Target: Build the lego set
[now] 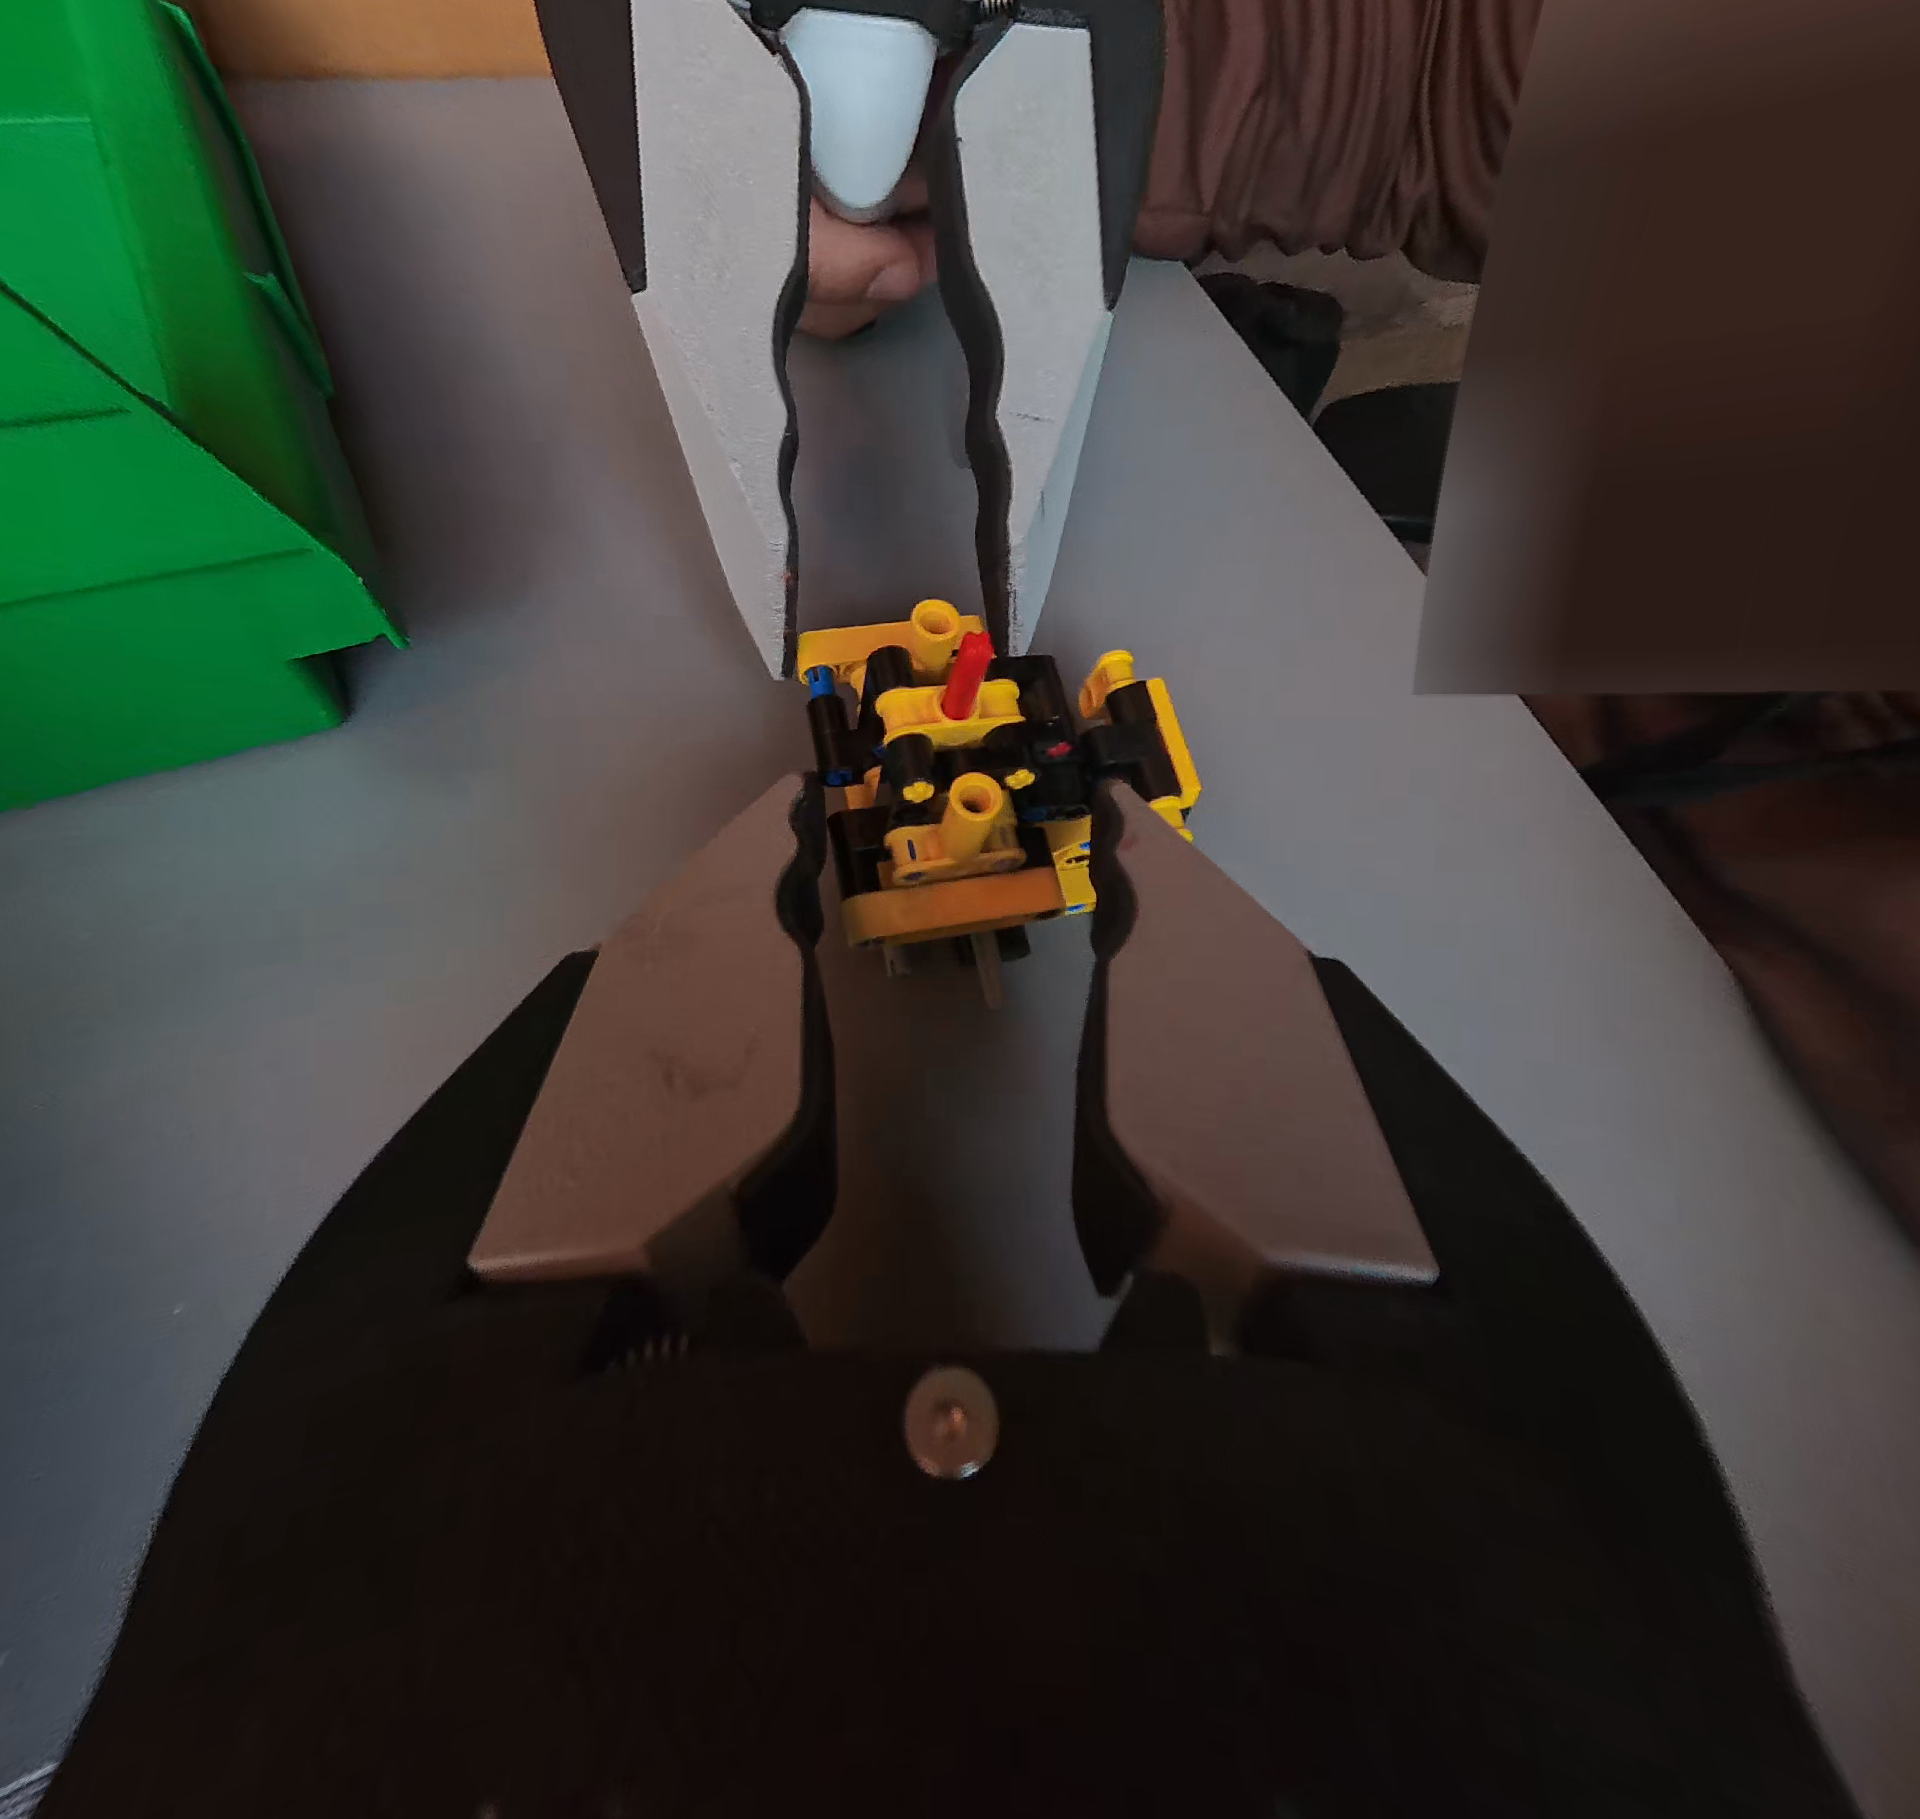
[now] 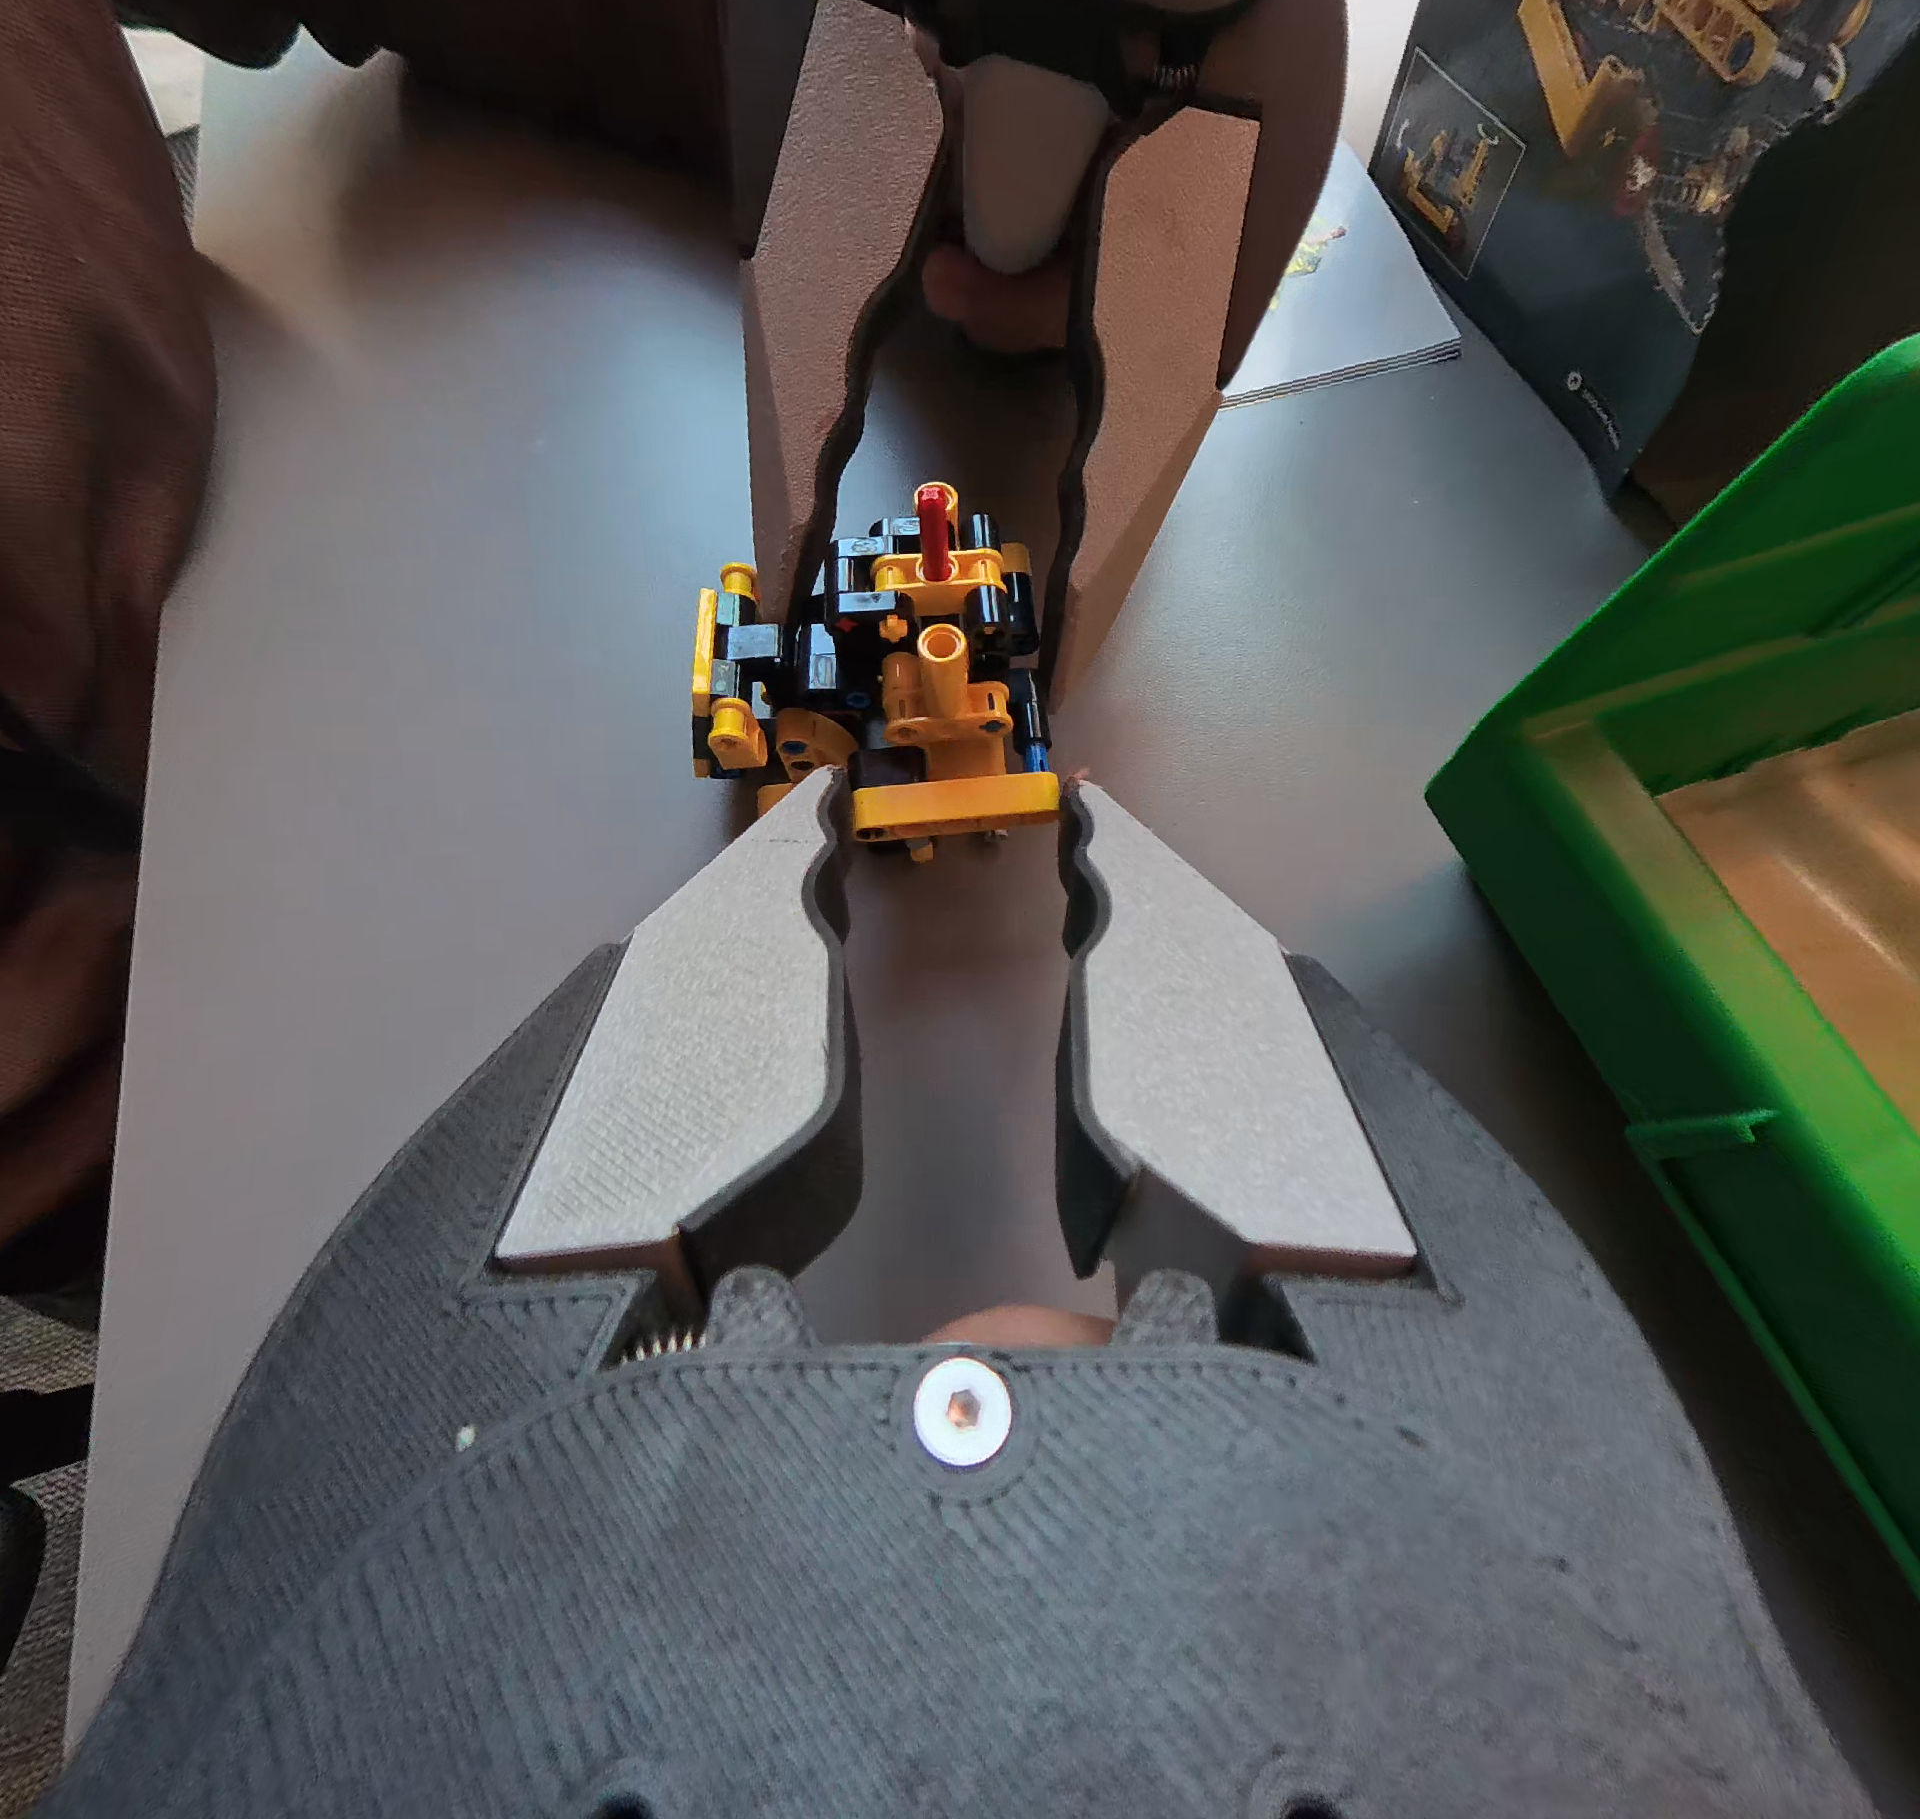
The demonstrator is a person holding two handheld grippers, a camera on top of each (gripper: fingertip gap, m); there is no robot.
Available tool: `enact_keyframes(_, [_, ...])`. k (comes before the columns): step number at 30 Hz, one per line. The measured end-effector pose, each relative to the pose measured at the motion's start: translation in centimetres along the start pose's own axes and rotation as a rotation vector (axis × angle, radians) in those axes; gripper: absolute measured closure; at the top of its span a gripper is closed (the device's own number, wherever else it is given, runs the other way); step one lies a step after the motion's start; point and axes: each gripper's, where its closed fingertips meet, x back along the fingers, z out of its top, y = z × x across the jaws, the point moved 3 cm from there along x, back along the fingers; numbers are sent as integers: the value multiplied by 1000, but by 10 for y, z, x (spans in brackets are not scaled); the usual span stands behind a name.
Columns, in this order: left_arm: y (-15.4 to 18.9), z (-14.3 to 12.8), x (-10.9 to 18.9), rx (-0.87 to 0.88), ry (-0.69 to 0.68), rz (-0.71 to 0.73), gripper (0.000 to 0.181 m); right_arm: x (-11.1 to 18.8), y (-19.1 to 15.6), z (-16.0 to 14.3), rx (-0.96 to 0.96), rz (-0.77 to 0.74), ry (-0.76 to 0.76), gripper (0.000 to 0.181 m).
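Observation:
A small yellow and black lego model (image 1: 951, 782) with a red axle (image 1: 968, 673) sticking up sits on the grey table (image 1: 416, 938). My left gripper (image 1: 961, 808) has a finger on each side of the model's near end and is shut on it. My right gripper (image 1: 899, 652) comes in from the opposite side. In the right wrist view my right gripper (image 2: 954, 793) is shut on the yellow beam (image 2: 956, 798) at the model's (image 2: 904, 668) near end. The left gripper (image 2: 914, 647) clamps the far end. I cannot tell whether the model is lifted.
A green bin (image 1: 156, 419) stands at the left, and it shows at the right in the right wrist view (image 2: 1714, 834). The dark lego box (image 2: 1662, 107) and a booklet (image 2: 1351, 294) lie behind it. The table edge (image 1: 1455, 626) runs along the right.

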Motion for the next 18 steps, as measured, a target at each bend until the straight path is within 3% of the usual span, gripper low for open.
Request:
enact_keyframes(15, [3,-4,-3,-28,-32,2,132,-4,-1,4,-37,28,18,144])
enact_keyframes(18, [4,-3,-4,-45,-31,7,132,2,3,1,-35,10,15,133])
